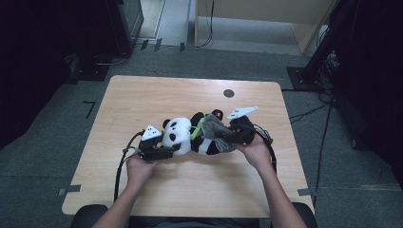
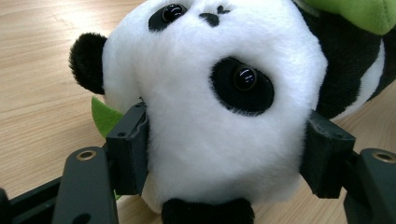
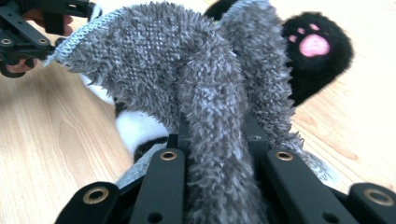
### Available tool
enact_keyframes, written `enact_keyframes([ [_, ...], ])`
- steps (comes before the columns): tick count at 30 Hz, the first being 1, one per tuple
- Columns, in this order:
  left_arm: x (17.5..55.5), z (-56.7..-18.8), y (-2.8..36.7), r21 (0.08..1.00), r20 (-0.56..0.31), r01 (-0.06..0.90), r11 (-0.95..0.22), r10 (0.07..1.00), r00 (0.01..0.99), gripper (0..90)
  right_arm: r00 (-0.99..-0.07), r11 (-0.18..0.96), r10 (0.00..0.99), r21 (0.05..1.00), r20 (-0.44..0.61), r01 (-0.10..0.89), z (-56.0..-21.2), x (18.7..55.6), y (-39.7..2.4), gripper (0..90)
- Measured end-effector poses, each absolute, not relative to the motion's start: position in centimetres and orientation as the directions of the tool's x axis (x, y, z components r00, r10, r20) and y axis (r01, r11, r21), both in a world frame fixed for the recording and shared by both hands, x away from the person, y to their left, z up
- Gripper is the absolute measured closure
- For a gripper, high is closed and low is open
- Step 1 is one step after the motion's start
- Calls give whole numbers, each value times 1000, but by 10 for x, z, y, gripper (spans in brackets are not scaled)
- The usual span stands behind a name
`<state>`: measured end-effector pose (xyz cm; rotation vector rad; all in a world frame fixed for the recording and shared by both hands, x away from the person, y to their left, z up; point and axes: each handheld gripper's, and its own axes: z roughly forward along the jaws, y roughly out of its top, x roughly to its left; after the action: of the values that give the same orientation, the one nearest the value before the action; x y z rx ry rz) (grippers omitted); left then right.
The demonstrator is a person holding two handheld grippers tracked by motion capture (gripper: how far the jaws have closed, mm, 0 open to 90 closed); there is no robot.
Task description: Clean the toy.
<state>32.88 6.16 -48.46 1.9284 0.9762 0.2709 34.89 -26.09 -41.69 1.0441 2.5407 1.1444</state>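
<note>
A toy panda (image 1: 183,137) lies on its side in the middle of the wooden table (image 1: 142,95), with a fuzzy grey cloth (image 1: 218,132) over its body

The left gripper (image 1: 164,151) squeezes the panda's white head (image 2: 219,107) from both sides. The right gripper (image 1: 237,130) is pinched tight on a fold of the grey cloth (image 3: 210,154), on the panda's right. A black foot with a pink paw mark (image 3: 314,45) shows past the cloth. A green bit (image 1: 199,124) sits at the panda's neck. A small dark round spot (image 1: 228,93) is on the far part of the table
</note>
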Motion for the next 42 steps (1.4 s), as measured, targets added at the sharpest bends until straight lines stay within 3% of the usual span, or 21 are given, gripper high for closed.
enact_keyframes([
  [14, 327, -485, 61, 818, -183, 512, -263, 725, 664, 291, -706, 436, 696, 702, 133, 563, -422, 353, -278, 771],
  [21, 327, -485, 61, 819, -183, 511, -260, 726, 663, 286, -724, 400, 677, 758, 134, 515, -398, 346, -273, 773],
  [28, 327, -485, 60, 819, -179, 510, -263, 727, 663, 283, -775, 421, 622, 786, 114, 453, -376, 346, -243, 772],
  [42, 327, -484, 61, 819, -184, 512, -260, 726, 663, 278, -835, 516, 541, 745, 98, 422, -388, 358, -168, 764],
])
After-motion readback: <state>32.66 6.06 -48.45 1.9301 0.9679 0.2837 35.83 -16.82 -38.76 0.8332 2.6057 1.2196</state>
